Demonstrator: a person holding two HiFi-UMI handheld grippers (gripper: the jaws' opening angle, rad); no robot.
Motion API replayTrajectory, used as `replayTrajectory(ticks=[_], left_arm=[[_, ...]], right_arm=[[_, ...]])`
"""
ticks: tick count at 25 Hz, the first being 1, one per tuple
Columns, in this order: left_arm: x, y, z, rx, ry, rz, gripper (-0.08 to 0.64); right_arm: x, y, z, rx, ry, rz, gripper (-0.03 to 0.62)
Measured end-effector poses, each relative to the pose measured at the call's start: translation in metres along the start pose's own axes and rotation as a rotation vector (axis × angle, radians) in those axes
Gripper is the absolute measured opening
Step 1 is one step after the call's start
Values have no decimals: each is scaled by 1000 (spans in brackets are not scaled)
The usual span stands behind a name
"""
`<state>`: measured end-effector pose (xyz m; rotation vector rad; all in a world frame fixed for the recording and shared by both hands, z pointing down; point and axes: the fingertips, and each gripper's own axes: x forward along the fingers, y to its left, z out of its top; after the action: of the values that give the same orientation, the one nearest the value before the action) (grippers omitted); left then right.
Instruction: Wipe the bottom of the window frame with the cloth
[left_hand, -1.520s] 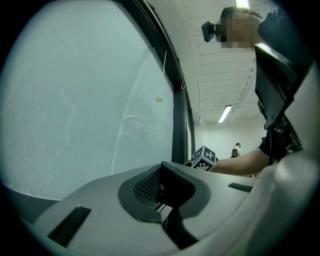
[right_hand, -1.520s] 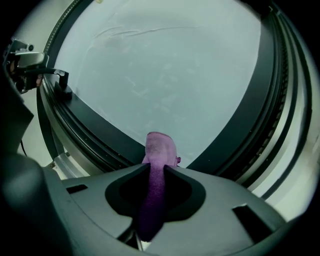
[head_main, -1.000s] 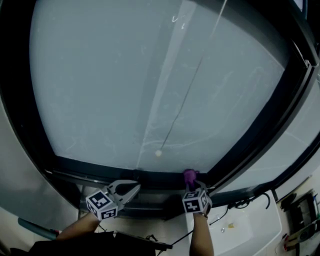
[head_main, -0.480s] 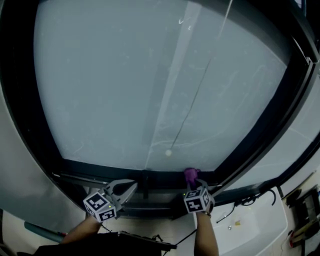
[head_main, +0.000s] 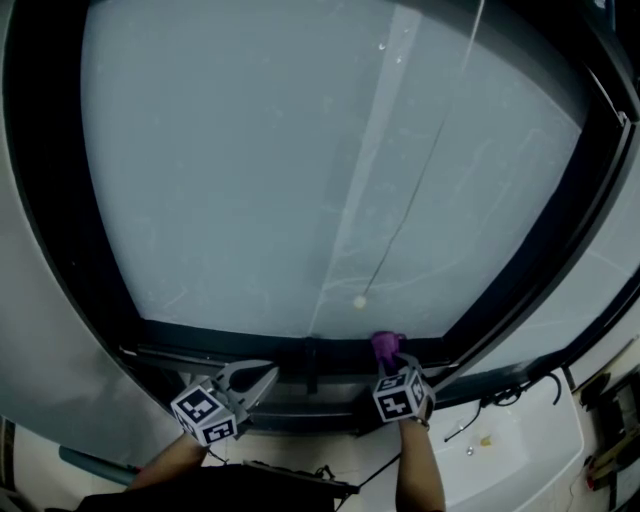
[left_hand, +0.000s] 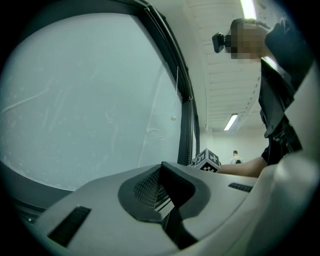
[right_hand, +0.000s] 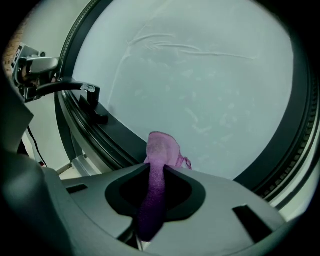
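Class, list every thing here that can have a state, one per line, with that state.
Left gripper: shut, empty.
Right gripper: shut on purple fabric cloth.
Cloth: pinched upright, free end at the bottom rail.
Black window frame: sash looks closed.
Glass pane: streaked.
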<state>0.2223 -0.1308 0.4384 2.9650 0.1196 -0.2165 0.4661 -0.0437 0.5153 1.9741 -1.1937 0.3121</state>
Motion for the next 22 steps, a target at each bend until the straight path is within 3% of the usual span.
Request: replayTrajectory(ticks=[22], left_arm=[[-11, 12, -5, -20, -6, 32, 2]], right_arm=[[-3, 34, 23, -31, -19, 79, 75]])
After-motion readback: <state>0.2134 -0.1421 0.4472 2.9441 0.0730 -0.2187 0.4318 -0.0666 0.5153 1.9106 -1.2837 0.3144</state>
